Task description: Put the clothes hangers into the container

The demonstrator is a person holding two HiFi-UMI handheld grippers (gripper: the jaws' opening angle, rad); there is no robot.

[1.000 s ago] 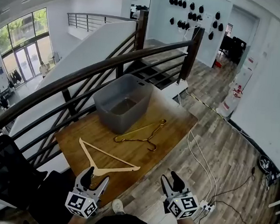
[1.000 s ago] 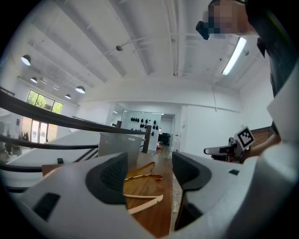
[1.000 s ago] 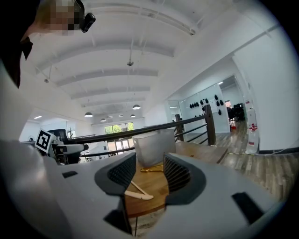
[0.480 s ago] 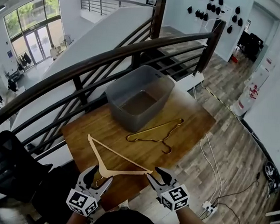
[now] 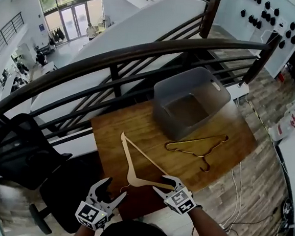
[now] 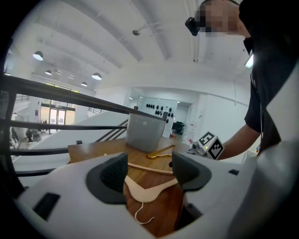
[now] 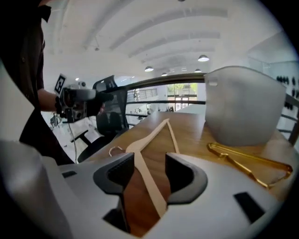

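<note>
Wooden hanger (image 5: 127,157) now sits inside the right gripper (image 5: 165,186). Over the last second that gripper has dropped and swung in from off the table edge to the hanger's near shoulder. Its jaws have just been opening and stand wide, with the hanger arm running between the pads and neither pad pressing on it, so no grip yet.

Left gripper (image 5: 113,189) has also come down. Its jaws are apart and empty, lined up on the hanger's neck and wire hook just ahead.

My read: approach is done, and the next step is to close on it.

Nothing is in the container (image 5: 163,116) yet. It sits well ahead of both grippers at the far side of the table (image 5: 110,129). Gold hanger (image 7: 232,158) lies ahead-right of the right gripper, just in front of the container, untouched.

The wooden one is pale, slim and triangular with a cross bar, lying flat on the wood. Its thin hook points back toward the left gripper. Light and rigid, but the arm is narrow, so it may pivot if pinched at one end.
</note>
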